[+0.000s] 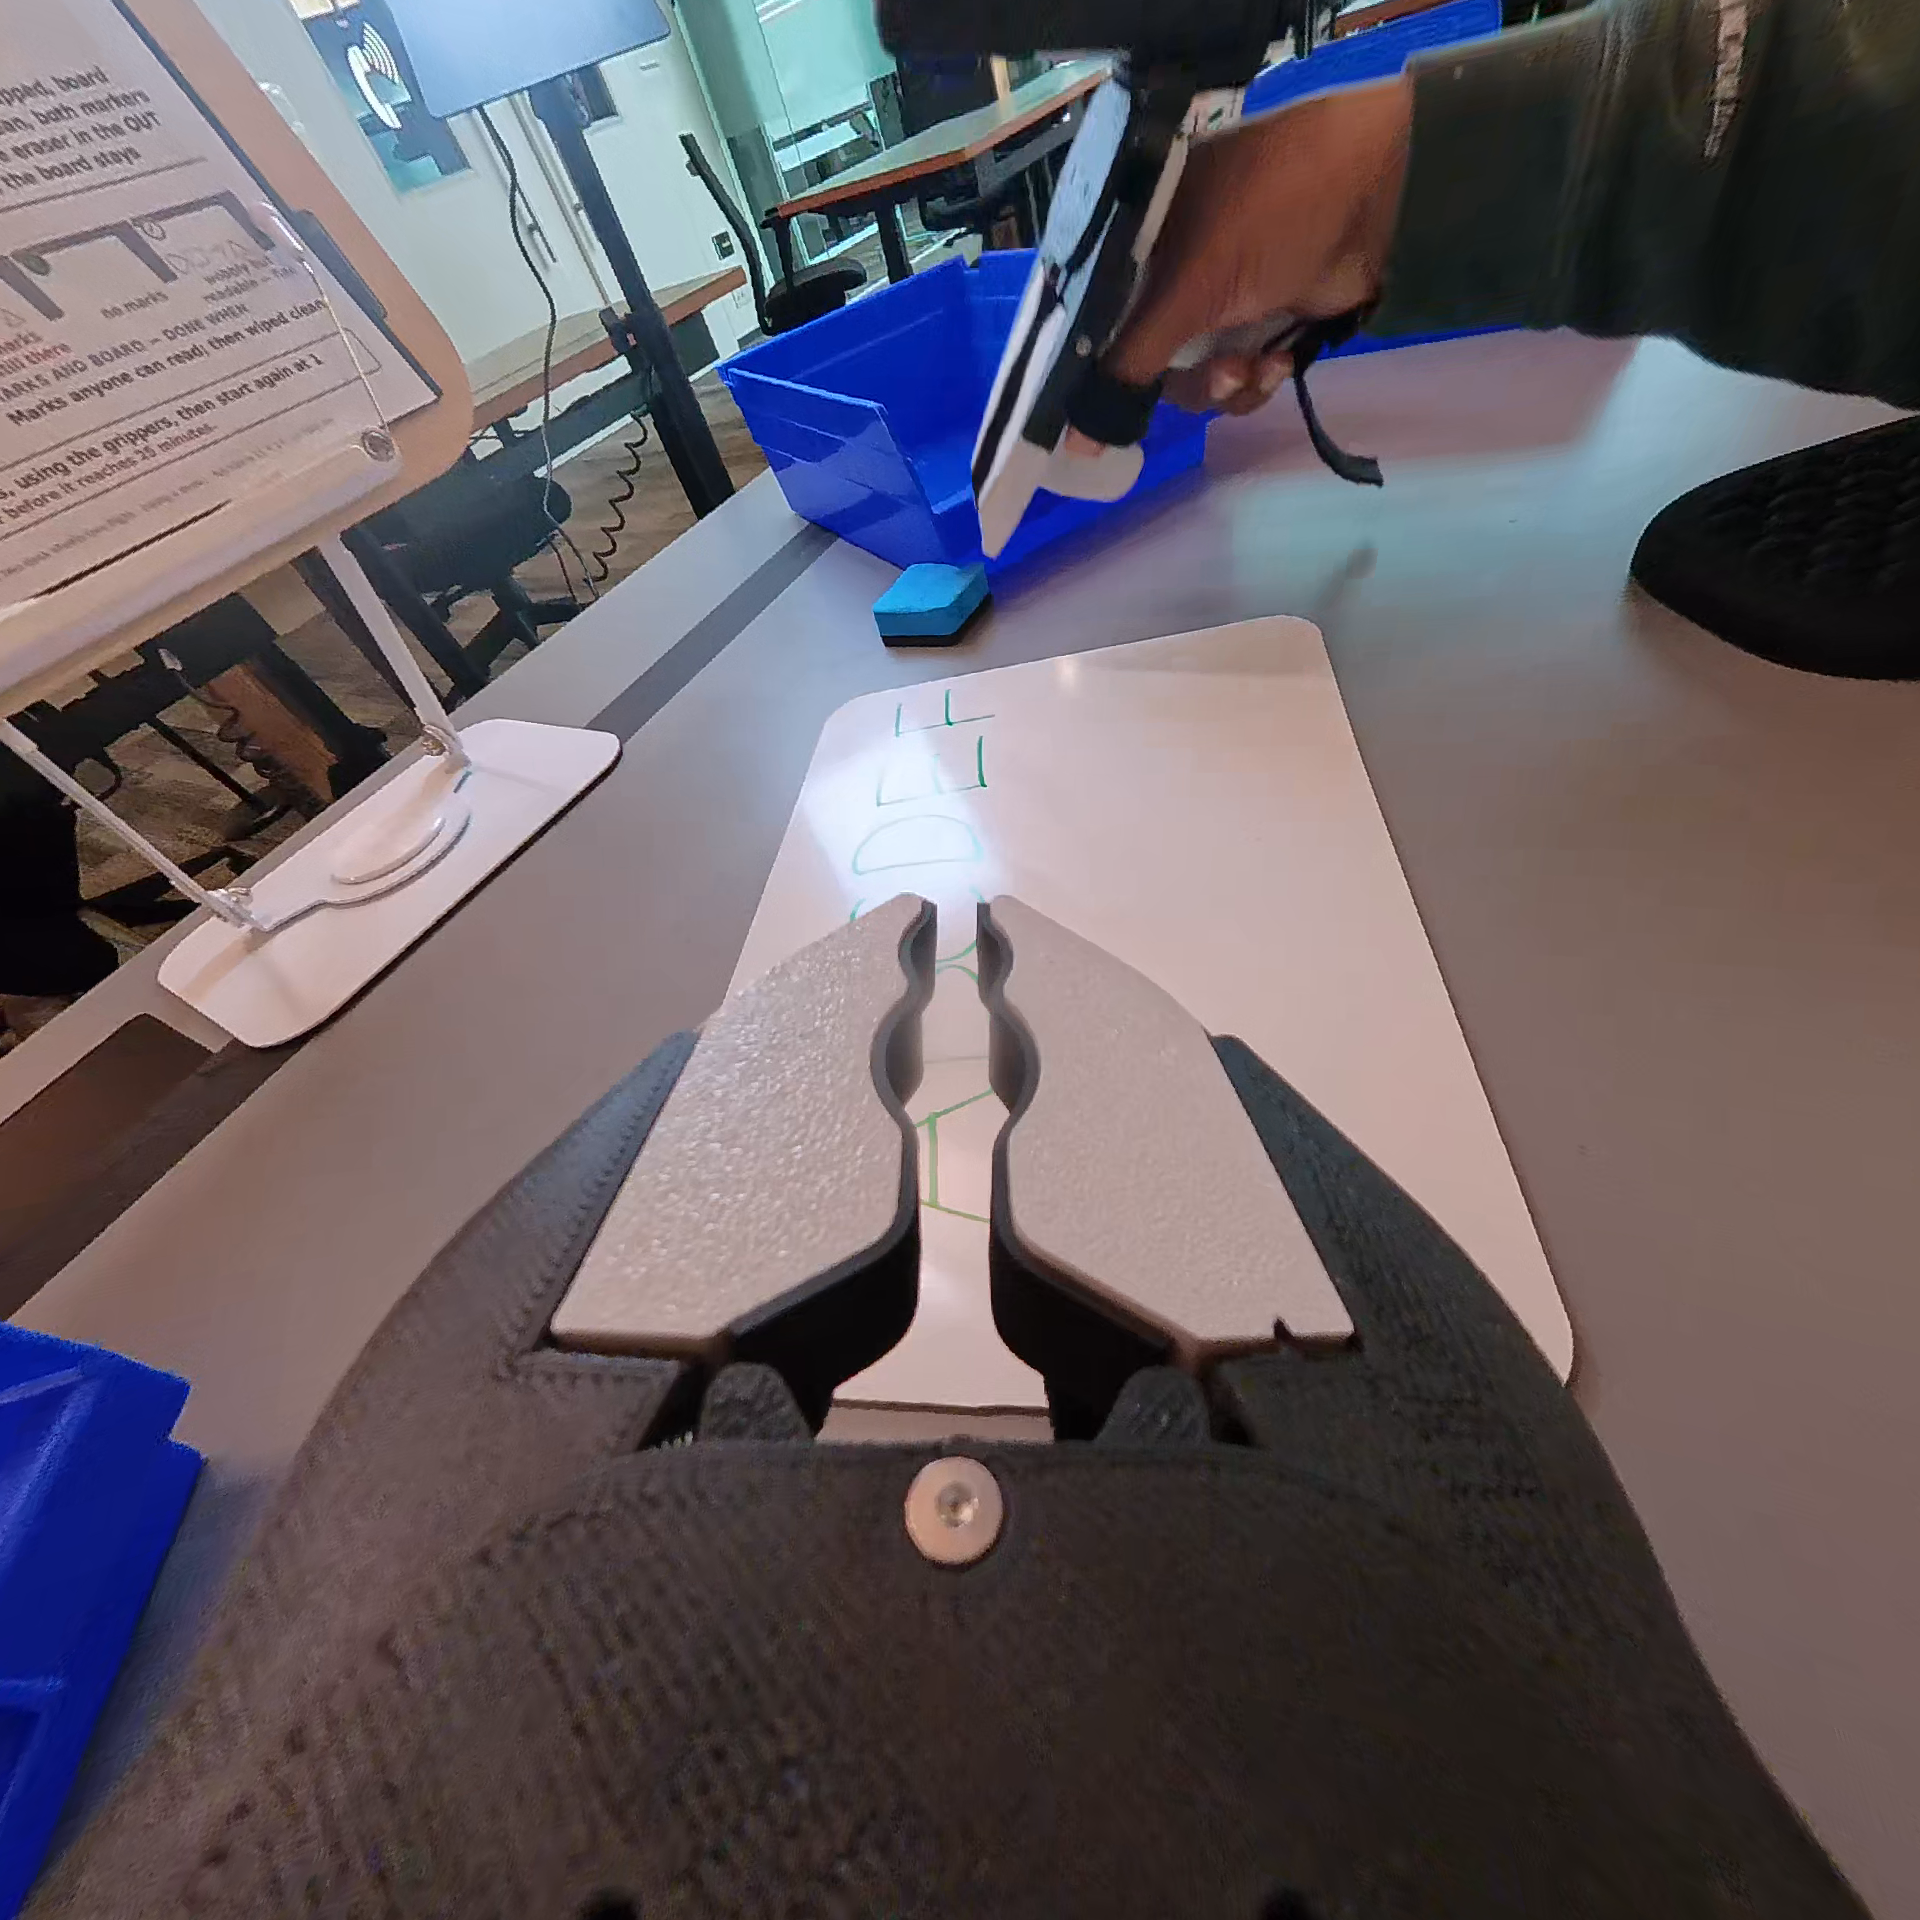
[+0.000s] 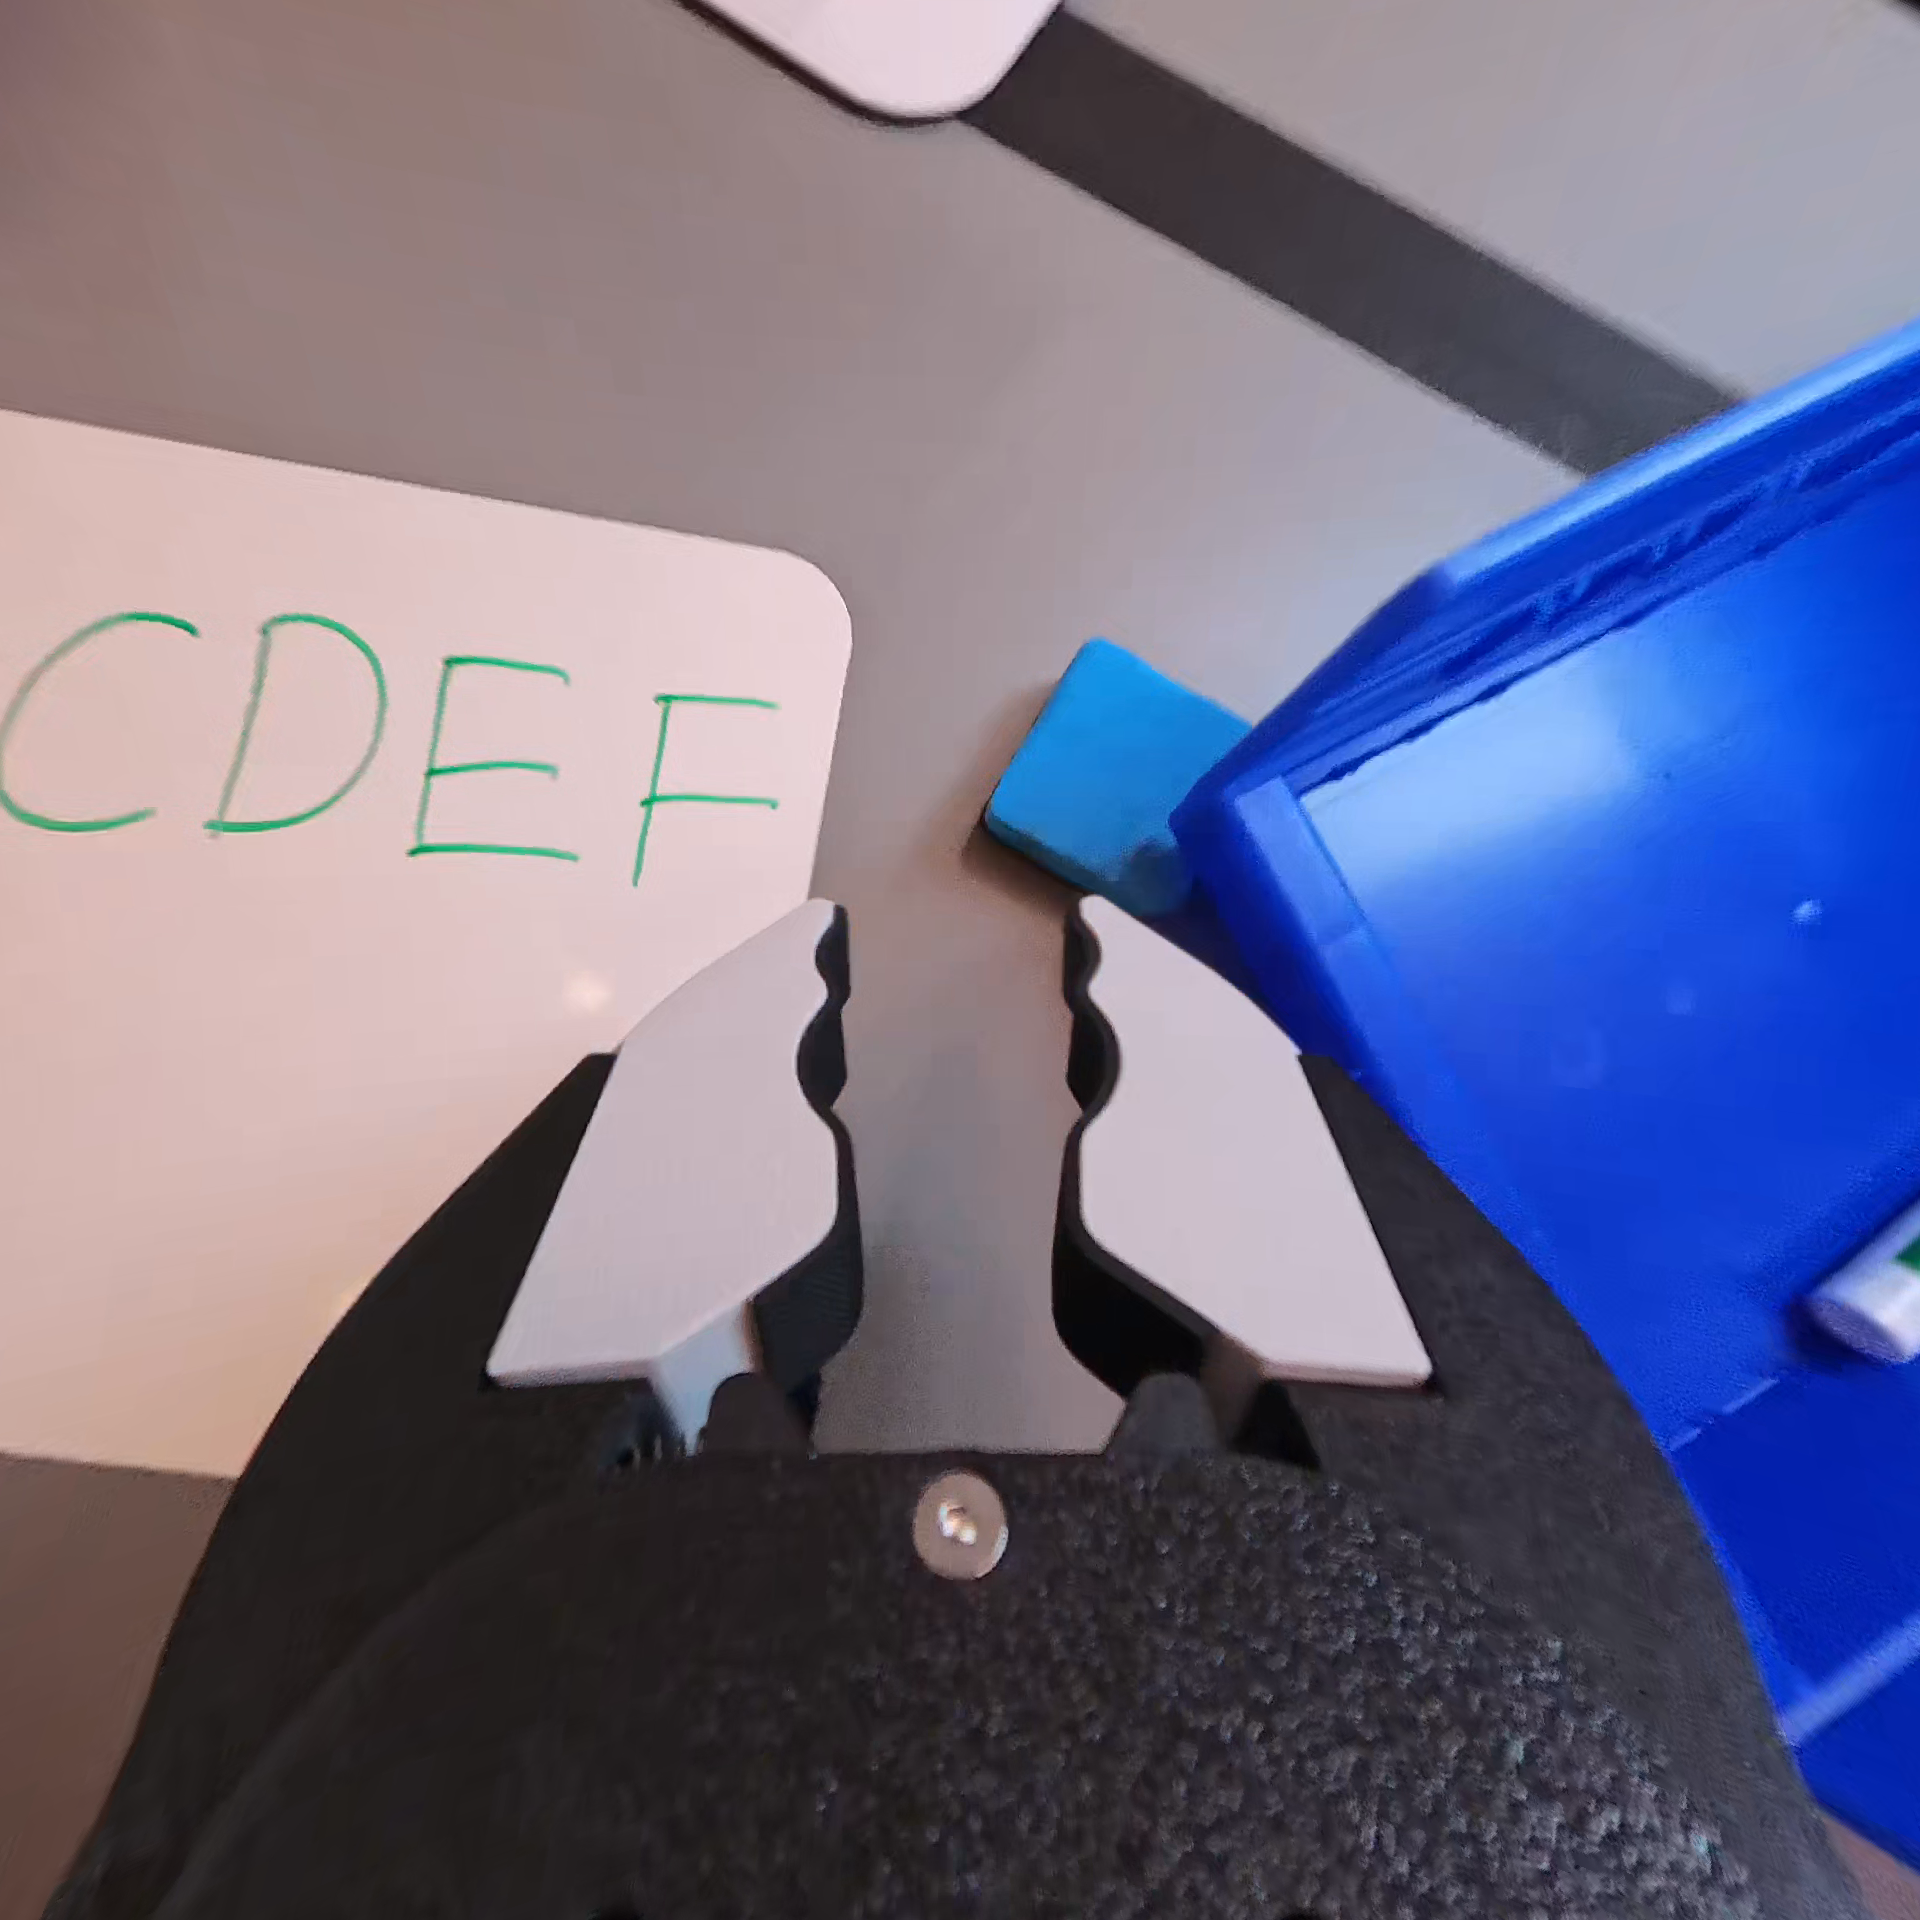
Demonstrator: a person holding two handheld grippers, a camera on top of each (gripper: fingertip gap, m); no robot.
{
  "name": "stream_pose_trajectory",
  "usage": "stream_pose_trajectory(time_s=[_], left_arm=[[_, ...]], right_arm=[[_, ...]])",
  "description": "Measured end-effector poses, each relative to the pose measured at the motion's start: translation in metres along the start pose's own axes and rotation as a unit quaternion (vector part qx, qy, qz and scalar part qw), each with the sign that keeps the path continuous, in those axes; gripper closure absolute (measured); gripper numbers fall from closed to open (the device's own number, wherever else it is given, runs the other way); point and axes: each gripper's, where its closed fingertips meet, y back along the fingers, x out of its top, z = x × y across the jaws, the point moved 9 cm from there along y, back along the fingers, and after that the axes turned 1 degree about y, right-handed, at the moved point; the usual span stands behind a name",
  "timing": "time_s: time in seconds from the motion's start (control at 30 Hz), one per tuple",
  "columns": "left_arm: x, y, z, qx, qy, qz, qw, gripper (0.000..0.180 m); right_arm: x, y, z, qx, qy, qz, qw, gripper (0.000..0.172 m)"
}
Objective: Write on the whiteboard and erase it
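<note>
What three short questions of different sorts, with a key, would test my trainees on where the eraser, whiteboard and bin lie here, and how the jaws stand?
1. True or false: the blue eraser lies on the whiteboard.
2. Which colour is the writing on the whiteboard? A red, B green, C black.
3. Fill in: the right gripper has its jaws ____ with nothing between them.

Key: 1 false, it lies on the grey table, beside the blue bin. 2 B. 3 open.

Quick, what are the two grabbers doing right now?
Left gripper: nearly closed, holding nothing, over the whiteboard.
Right gripper: open, empty, near the blue eraser.
</note>
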Motion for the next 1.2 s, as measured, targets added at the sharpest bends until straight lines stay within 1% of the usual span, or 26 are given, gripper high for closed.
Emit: stream_pose_trajectory(time_s=[0.1,0.17,0.37,0.4,0.47,0.53,0.63,0.7,0.77,0.8,0.83,0.9,0.93,1.03,1.07,1.1,1.17,1.2], left_arm=[[-0.001,-0.002,0.003,-0.004,-0.003,-0.005,1.0,0.173],[-0.002,-0.003,0.004,-0.005,-0.007,-0.01,1.0,0.173],[-0.004,-0.005,0.005,-0.008,-0.008,-0.016,1.0,0.173],[-0.004,-0.005,0.006,-0.007,-0.011,-0.016,1.0,0.173],[-0.004,-0.004,0.007,-0.006,-0.017,-0.017,1.0,0.173],[-0.004,-0.005,0.007,-0.008,-0.016,-0.018,1.0,0.173],[-0.005,-0.005,0.007,-0.009,-0.015,-0.019,1.0,0.173],[-0.005,-0.004,0.007,-0.008,-0.016,-0.02,1.0,0.173],[-0.005,-0.003,0.007,-0.007,-0.016,-0.02,1.0,0.173],[-0.005,-0.004,0.006,-0.007,-0.014,-0.02,1.0,0.173],[-0.006,-0.004,0.006,-0.008,-0.012,-0.021,1.0,0.173],[-0.007,-0.006,0.006,-0.012,-0.008,-0.024,1.0,0.173],[-0.008,-0.006,0.007,-0.014,-0.008,-0.026,1.0,0.173],[-0.008,-0.006,0.009,-0.015,-0.015,-0.028,0.999,0.173],[-0.008,-0.006,0.009,-0.015,-0.016,-0.028,0.999,0.173],[-0.008,-0.006,0.008,-0.015,-0.015,-0.029,0.999,0.173],[-0.009,-0.006,0.008,-0.018,-0.01,-0.029,0.999,0.174],[-0.009,-0.006,0.008,-0.019,-0.01,-0.029,0.999,0.174]], right_arm=[[-0.015,-0.019,0.004,-0.014,-0.04,-0.001,0.999,0.11],[-0.019,-0.026,0.005,-0.032,-0.059,0.016,0.998,0.105],[-0.02,-0.049,0.005,-0.085,-0.099,0.029,0.991,0.103],[-0.018,-0.051,0.005,-0.093,-0.097,0.031,0.99,0.106],[-0.014,-0.054,0.004,-0.099,-0.1,0.034,0.99,0.106],[-0.012,-0.057,0.004,-0.117,-0.089,0.037,0.988,0.117],[-0.013,-0.058,0.008,-0.148,-0.057,0.042,0.986,0.144],[-0.016,-0.054,0.008,-0.138,-0.047,0.043,0.988,0.157],[-0.018,-0.047,0.006,-0.114,-0.051,0.05,0.991,0.163],[-0.019,-0.045,0.005,-0.112,-0.055,0.057,0.991,0.161],[-0.019,-0.044,0.005,-0.111,-0.054,0.057,0.991,0.15],[-0.02,-0.049,0.005,-0.103,-0.062,0.039,0.992,0.109],[-0.02,-0.053,0.004,-0.096,-0.067,0.041,0.992,0.103],[-0.014,-0.058,0.003,-0.089,-0.051,0.053,0.993,0.101],[-0.012,-0.06,0.002,-0.09,-0.049,0.057,0.993,0.103],[-0.011,-0.061,0.003,-0.099,-0.047,0.061,0.992,0.109],[-0.01,-0.063,0.006,-0.127,-0.031,0.069,0.989,0.132],[-0.011,-0.063,0.006,-0.131,-0.024,0.068,0.989,0.133]])
